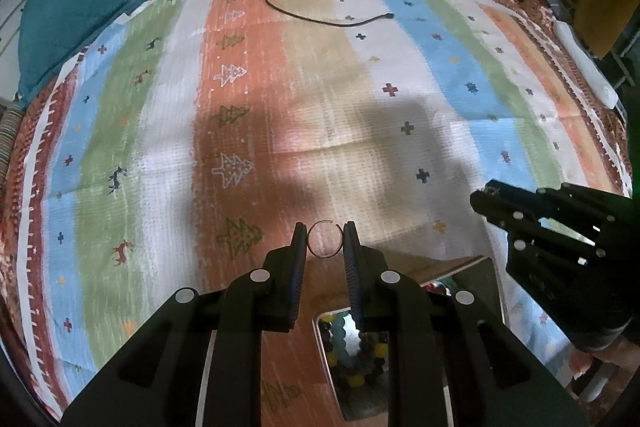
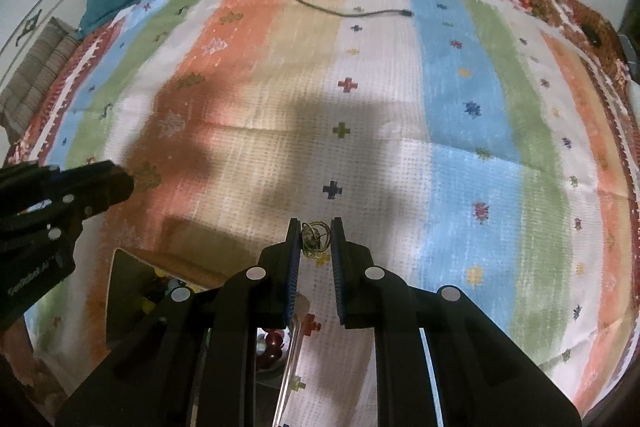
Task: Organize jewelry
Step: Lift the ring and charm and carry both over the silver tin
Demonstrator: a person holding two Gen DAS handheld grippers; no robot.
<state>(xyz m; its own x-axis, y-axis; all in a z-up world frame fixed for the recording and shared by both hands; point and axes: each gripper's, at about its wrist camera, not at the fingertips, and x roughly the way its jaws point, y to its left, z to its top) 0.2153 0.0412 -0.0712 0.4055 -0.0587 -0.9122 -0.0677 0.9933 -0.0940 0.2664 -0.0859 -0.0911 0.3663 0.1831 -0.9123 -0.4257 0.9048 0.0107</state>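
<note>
Thin metal is what's being handled here: a plain open ring point(image 1: 325, 239) is pinched across its width between the pads of the left gripper point(image 1: 325, 241), held above the striped cloth point(image 1: 160, 107). Its small gap is turned toward the far side, and the hoop is seen nearly face-on, so no real long axis can be made out. A tangled gold wire piece point(image 2: 315, 239) is clamped in the right gripper point(image 2: 316, 241), with a bit dangling from its near end; what it actually is can't be told, maybe an earring.

Both grippers are closed on their pieces, so two items are picked up but not yet placed anywhere. Near and below the left gripper, a clear tray point(image 1: 320, 323) with yellow, dark and pale beads is partly hidden by the fingers. Dark red beads point(image 2: 274, 341) are glimpsed under the right one. Sorting looks roughly midway at best, as a guess. A black cable point(image 1: 320, 19) is left lying far back on the cloth.
</note>
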